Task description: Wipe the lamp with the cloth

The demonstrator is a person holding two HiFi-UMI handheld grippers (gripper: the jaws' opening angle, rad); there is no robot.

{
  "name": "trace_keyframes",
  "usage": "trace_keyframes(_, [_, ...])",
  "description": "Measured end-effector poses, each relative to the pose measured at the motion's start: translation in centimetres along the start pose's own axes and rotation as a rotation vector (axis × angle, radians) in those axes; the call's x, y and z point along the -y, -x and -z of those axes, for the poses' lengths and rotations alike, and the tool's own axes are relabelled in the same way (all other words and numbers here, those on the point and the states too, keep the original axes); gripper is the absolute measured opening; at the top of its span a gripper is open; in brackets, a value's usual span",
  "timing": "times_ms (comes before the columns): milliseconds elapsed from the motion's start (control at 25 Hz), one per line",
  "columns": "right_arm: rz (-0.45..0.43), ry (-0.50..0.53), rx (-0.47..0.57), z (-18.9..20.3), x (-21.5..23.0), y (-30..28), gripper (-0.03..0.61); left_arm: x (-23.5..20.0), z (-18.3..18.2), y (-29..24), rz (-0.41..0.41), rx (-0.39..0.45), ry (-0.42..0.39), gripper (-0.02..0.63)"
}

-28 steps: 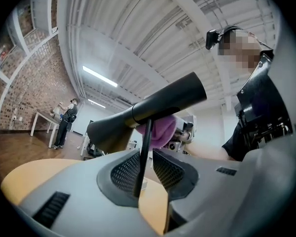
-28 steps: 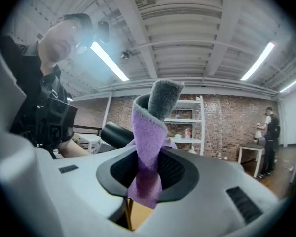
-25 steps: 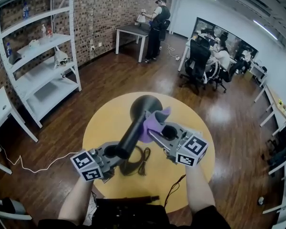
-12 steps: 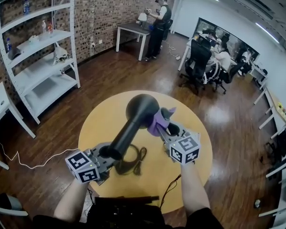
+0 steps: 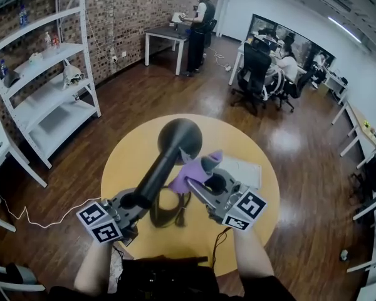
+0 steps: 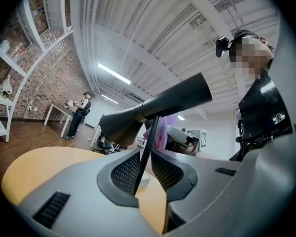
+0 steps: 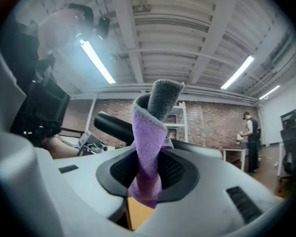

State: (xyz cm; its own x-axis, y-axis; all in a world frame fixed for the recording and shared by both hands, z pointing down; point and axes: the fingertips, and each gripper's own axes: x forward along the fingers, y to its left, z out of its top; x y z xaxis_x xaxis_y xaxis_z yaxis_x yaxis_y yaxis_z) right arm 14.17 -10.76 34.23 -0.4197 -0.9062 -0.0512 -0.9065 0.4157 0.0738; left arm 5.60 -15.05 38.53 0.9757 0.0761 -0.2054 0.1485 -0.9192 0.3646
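Head view: we are holding the lamp (image 5: 175, 140) up over the worktop (image 5: 131, 162) with the left tool (image 5: 133, 200), which is gripping its near end, so the shade is pointing away from that tool. The right tool (image 5: 197, 184) is pinching the cloth (image 5: 194, 171), which seems to be lying against the lamp's neck just ahead of its tips. A hard sideways rub here could lever the long lamp round.

Left gripper view: the left tool (image 6: 145, 169) has just been closing and is now nearly shut, clamping only a thin black rod (image 6: 147, 142) of the lamp (image 6: 158, 105). The body is hanging above and beyond the tips. On so slim a hold, we judge the lamp could twist or slip out and drop.

Right gripper view: the right tool (image 7: 148, 174) is standing partly closed, squeezing the cloth (image 7: 148, 132) low down. Most of it is standing free above the tips, with the lamp (image 7: 113, 127) just behind. The cloth could drag out, or the bare jaws could scrape the neck.
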Motion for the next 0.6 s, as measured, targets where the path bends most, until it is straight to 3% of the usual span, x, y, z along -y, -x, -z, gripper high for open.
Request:
trace_keyframes(120, [0.018, 0.058, 0.002, 0.4, -1.7, -1.1, 0.095, 0.2, 0.2, 0.2, -0.011, 0.002, 0.010, 0.057])
trace_keyframes(440, [0.353, 0.063, 0.047, 2.3, 1.9, -2.2, 0.095, 1.3, 1.6, -0.4, 0.003, -0.031, 0.011, 0.057])
trace_keyframes(600, [0.453, 0.049, 0.027, 3.9, 4.0, -1.4, 0.095, 2.1, 2.3, -1.0, 0.019, -0.066, -0.015, 0.057])
